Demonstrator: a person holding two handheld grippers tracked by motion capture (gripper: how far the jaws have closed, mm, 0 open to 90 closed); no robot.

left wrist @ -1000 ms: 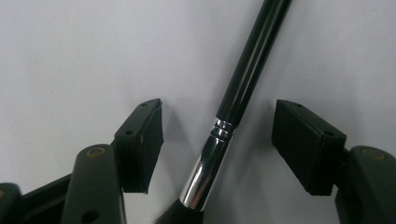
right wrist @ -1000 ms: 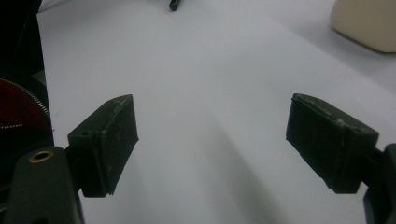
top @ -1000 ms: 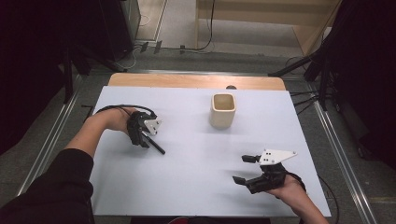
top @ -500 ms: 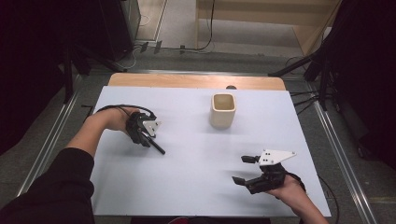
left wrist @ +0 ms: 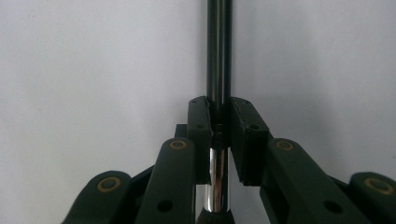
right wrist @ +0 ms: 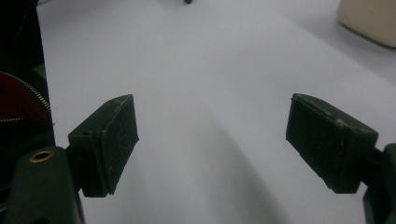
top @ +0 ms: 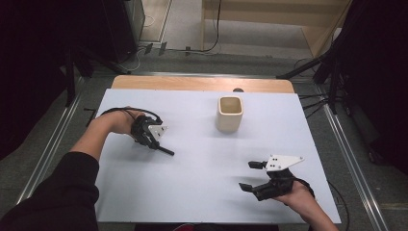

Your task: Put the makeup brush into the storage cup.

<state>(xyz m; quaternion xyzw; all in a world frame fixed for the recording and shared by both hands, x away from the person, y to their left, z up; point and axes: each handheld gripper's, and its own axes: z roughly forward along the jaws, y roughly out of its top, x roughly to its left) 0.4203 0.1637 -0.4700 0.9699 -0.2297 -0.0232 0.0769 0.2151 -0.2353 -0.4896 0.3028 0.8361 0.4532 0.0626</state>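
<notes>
A thin black rod (top: 166, 151) with a chrome stretch lies low over the white tabletop (top: 202, 192) at the left. My left gripper (top: 153, 143) is shut on it; its jaws have just been closing onto it. In the left gripper view the rod (left wrist: 219, 56) runs straight up from between the pads of the left gripper (left wrist: 219, 126), which press on both its sides. My right gripper (top: 248, 175) rests at the front right, open, its jaws pointing left. In the right gripper view nothing lies between the wide-apart pads of the right gripper (right wrist: 210, 135).
A cream square cup (top: 229, 115) stands upright at the back centre-right of the table and appears as a cream cup (right wrist: 369, 18) at the top right of the right gripper view. A small dark object (top: 237, 89) sits at the wooden far edge.
</notes>
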